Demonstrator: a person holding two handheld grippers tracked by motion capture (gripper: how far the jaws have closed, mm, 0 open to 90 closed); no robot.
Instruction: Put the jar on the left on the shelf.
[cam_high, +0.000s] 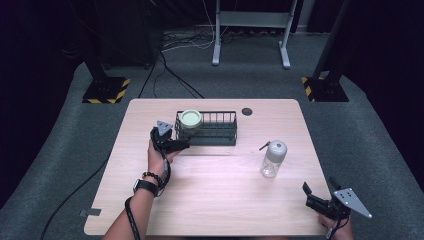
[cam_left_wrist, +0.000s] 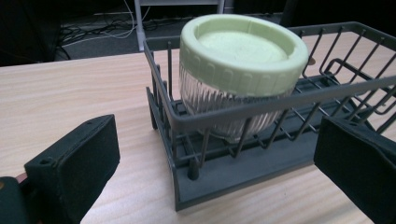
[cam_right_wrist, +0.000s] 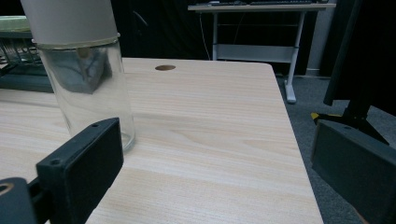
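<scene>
A glass jar with a pale green lid (cam_high: 191, 119) (cam_left_wrist: 243, 56) stands in the left end of a dark wire basket (cam_high: 220, 134) (cam_left_wrist: 224, 163) on the table. My left gripper (cam_high: 172, 145) (cam_left_wrist: 219, 158) is open just in front of the basket's left corner, its jaws wide apart with nothing between them. A clear glass bottle with a grey cap (cam_high: 273, 158) (cam_right_wrist: 84, 84) stands on the table's right half. My right gripper (cam_high: 320, 196) (cam_right_wrist: 215, 163) is open near the front right corner, a short way off the bottle, holding nothing.
The wooden table (cam_high: 210, 200) has a round cable hole (cam_high: 247, 111) (cam_right_wrist: 165, 67) at the back. The right part of the basket holds nothing. On the floor beyond stand a white desk frame (cam_high: 250, 30) and black stands with yellow-striped bases (cam_high: 106, 90).
</scene>
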